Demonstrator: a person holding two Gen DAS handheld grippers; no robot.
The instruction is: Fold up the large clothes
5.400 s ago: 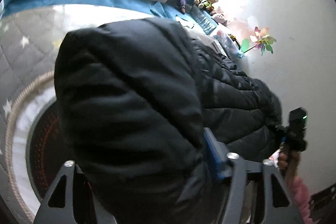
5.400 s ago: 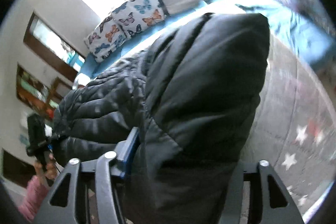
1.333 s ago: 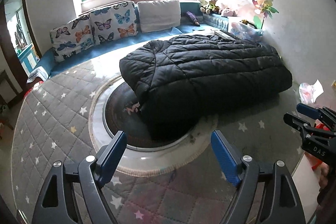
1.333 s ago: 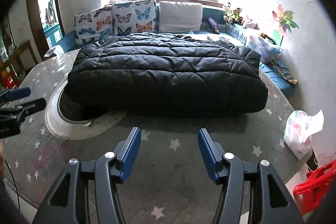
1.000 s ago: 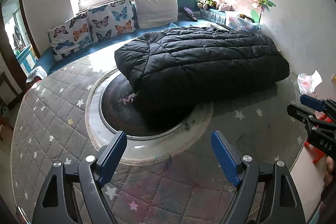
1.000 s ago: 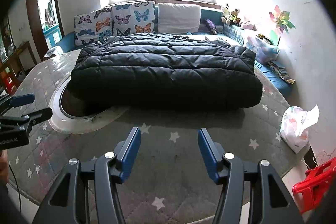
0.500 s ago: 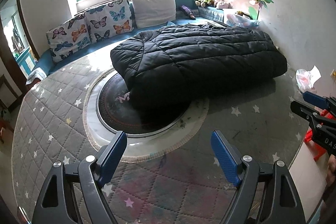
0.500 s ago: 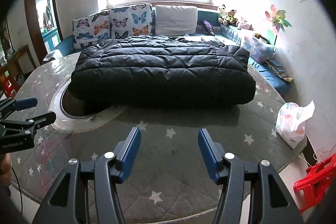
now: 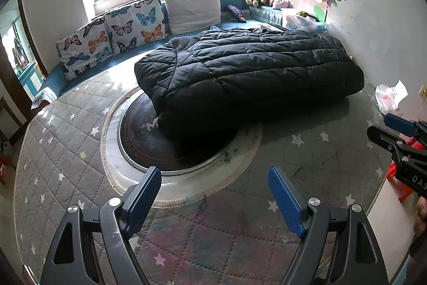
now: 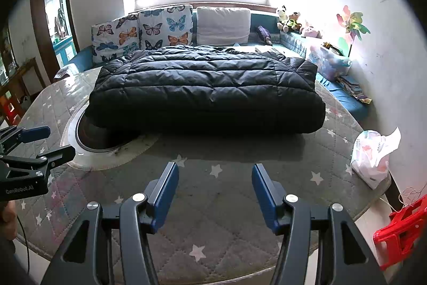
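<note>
Right wrist view: the right gripper [image 10: 214, 184] and left gripper [image 9: 214, 194] hang spread and empty over the quilted star mat [image 10: 226, 226]; beyond them the folded black puffer coat [image 10: 208, 87] overlaps the round inset [image 9: 149, 146], where its springy padding could likely unfold

Black quilted jacket [image 10: 208, 87], star-patterned grey mat [image 10: 226, 218]
</note>
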